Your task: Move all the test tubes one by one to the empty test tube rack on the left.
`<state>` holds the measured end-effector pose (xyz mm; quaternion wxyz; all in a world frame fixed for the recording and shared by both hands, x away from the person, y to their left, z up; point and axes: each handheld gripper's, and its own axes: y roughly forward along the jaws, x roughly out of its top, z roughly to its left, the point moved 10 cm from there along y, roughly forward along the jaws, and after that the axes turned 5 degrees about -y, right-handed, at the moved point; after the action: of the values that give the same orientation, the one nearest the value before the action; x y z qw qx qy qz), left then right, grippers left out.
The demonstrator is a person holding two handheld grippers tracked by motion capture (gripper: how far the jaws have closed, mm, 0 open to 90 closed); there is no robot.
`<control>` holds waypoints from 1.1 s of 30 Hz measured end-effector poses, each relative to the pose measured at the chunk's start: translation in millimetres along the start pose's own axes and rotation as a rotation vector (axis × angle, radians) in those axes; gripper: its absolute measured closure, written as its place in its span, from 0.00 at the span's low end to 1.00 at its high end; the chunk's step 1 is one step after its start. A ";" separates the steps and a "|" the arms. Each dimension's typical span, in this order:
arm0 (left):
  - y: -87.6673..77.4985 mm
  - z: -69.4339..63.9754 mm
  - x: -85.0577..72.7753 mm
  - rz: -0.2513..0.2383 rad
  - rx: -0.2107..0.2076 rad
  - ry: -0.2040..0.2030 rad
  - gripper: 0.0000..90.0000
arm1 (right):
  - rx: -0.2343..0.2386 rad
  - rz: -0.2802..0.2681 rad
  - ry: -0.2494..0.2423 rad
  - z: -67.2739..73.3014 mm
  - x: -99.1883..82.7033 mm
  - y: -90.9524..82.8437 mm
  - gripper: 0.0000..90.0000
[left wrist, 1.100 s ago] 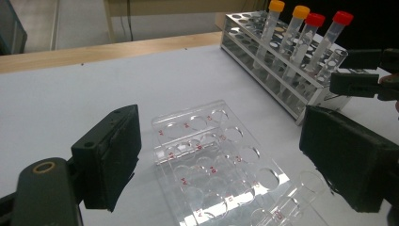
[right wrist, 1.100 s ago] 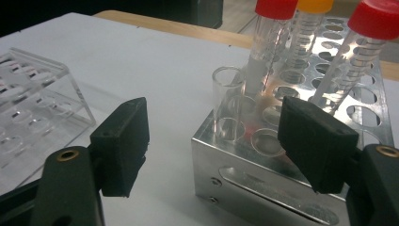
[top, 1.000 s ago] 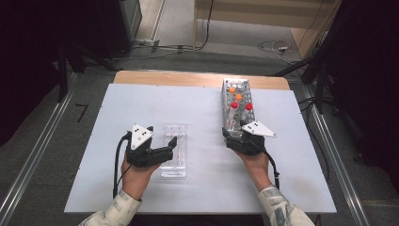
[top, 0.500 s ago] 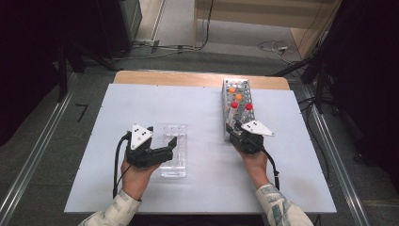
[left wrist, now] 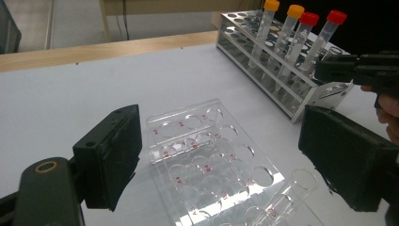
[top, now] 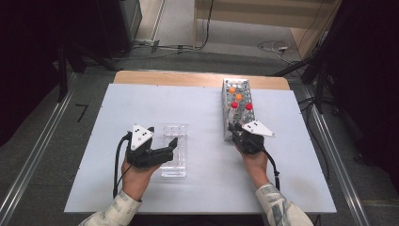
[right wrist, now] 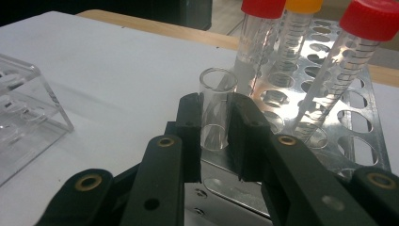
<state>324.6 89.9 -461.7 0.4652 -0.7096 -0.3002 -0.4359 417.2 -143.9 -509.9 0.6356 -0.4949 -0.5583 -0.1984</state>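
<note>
Right tool (right wrist: pixel 214 129) had just been closing and pinched an uncapped clear tube (right wrist: pixel 216 101) below its open rim, tube upright in the near end of the metal rack (top: pixel 237 110) on the right of the counter (top: pixel 141 108). Capped tubes (right wrist: pixel 357 52) stood just behind it. Left tool (left wrist: pixel 226 155) spread wide over the clear acrylic rack (left wrist: pixel 211 160), near left, pinching nothing. Tube likely light, stiff, slick, and breakable if glass. Best grip: mid-wall below the rim, gentle squeeze, lift straight up to avoid jamming in the hole.
</note>
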 end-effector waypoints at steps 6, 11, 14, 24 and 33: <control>-0.3 0.1 0.5 -0.003 -0.001 -0.001 0.16 | -0.003 -0.031 0.007 -1.8 9.4 -6.8 0.81; -0.4 -0.4 0.6 -0.003 -0.003 0.000 0.16 | -0.002 -0.065 0.007 -2.7 23.7 -17.3 0.81; -1.4 -0.4 1.6 -0.008 -0.002 -0.003 0.16 | -0.002 -0.077 0.012 -2.8 28.6 -22.0 0.81; -3.0 -0.6 2.8 -0.012 -0.004 -0.001 0.16 | 0.029 -0.152 0.018 1.9 57.2 -52.7 0.81; -6.1 -14.8 4.4 -0.016 -0.032 0.029 0.16 | 0.121 -0.117 -0.019 28.2 47.5 -66.5 0.81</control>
<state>316.4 78.7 -452.6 0.4547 -0.7081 -0.2921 -0.4544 363.3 -134.4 -443.0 0.6461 -0.4240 -0.6034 -0.1965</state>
